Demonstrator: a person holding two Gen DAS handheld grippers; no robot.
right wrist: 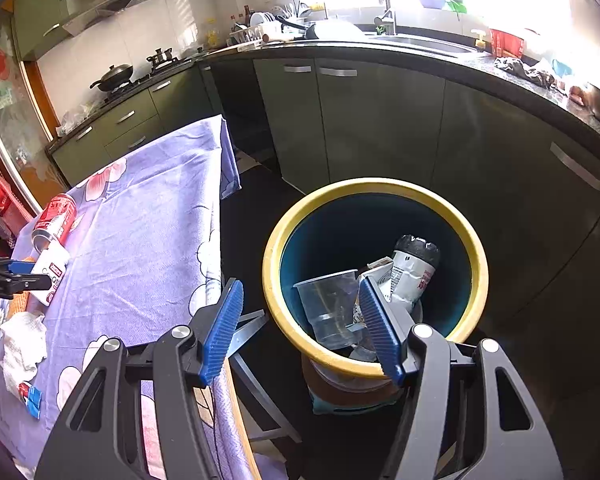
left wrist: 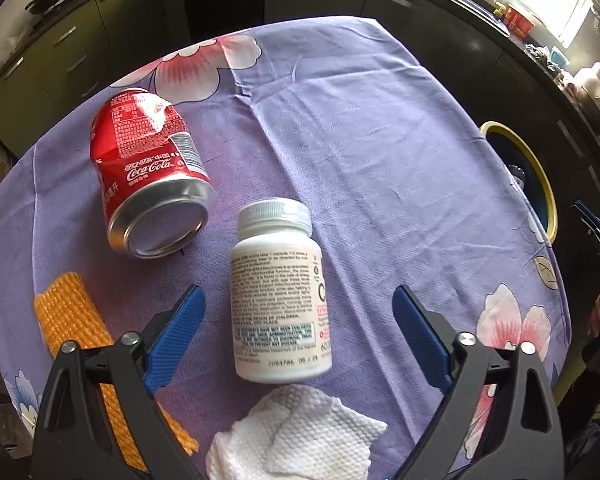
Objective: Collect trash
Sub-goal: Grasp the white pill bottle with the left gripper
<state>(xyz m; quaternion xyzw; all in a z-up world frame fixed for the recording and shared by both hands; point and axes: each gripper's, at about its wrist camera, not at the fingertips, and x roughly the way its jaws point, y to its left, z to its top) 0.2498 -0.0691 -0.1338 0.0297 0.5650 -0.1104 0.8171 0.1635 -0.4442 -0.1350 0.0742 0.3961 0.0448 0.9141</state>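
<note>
A table under a purple floral cloth (left wrist: pixel 360 140) carries a dented red can (left wrist: pixel 148 168), white pill bottle (left wrist: pixel 278 300), crumpled tissue (left wrist: pixel 296 436) and orange mesh (left wrist: pixel 72 320).

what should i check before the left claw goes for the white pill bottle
1. Left claw open wide enough: ok, blue fingers stand apart either side of the bottle.
2. White pill bottle lined up: ok, it lies on its side between the fingers, not yet gripped.
3. Neighbours clear: ok for the crushed cola can; cannot tell for the crumpled tissue, which sits right at the bottle's base.
4. Right claw out of the way: ok, open, nothing in it, over the bin.
5. Yellow-rimmed bin has room: ok, a clear cup and a crushed bottle lie low inside.
</note>
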